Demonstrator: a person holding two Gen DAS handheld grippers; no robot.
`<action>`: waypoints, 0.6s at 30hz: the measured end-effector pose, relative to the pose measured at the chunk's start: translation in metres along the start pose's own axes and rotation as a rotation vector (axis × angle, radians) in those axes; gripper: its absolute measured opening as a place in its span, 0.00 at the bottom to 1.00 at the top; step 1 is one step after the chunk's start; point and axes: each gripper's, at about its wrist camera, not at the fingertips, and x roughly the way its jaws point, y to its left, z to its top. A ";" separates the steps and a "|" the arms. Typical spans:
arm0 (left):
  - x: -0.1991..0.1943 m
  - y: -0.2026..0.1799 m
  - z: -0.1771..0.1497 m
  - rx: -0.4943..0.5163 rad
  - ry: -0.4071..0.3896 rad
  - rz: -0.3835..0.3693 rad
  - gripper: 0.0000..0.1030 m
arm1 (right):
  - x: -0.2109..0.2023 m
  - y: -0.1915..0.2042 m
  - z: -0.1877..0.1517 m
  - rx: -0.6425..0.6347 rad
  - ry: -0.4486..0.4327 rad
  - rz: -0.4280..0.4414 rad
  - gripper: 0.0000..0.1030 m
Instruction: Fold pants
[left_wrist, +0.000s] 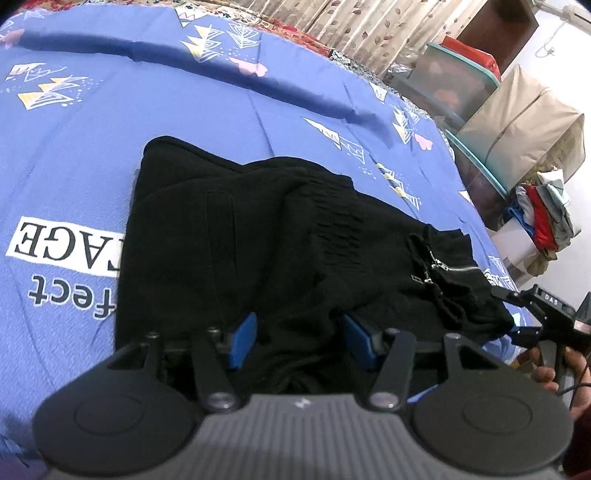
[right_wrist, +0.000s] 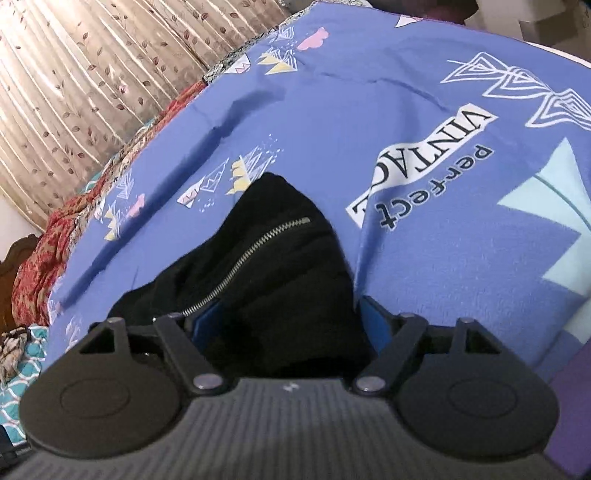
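Observation:
The black pants (left_wrist: 229, 236) lie bunched on a blue printed bedsheet (left_wrist: 74, 155), waistband and a zipped pocket (left_wrist: 452, 269) to the right. My left gripper (left_wrist: 301, 341) is open, its blue pads (left_wrist: 243, 341) on either side of a fold of the black cloth at the near edge. My right gripper (right_wrist: 290, 325) is open too, with pants fabric (right_wrist: 277, 251) and its silver zipper (right_wrist: 255, 254) lying between the blue pads (right_wrist: 373, 321). The right gripper also shows in the left wrist view (left_wrist: 524, 314), at the pants' right corner.
The bedsheet (right_wrist: 424, 92) spreads on all sides with a long crease at the back. A red patterned blanket (right_wrist: 40, 251) and a curtain (right_wrist: 92, 74) lie beyond the bed. Storage bins (left_wrist: 454, 85), a beige bag (left_wrist: 524, 122) and stacked clothes (left_wrist: 543, 214) stand off its right side.

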 end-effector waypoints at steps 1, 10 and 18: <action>0.000 0.000 0.000 -0.003 -0.001 -0.001 0.51 | -0.002 -0.002 0.000 0.016 -0.004 0.006 0.77; -0.001 0.001 -0.002 0.000 -0.006 -0.003 0.51 | -0.008 0.000 -0.003 0.016 0.002 -0.002 0.74; -0.002 0.000 -0.003 0.001 -0.009 -0.006 0.51 | -0.036 -0.004 0.016 0.006 -0.140 0.001 0.70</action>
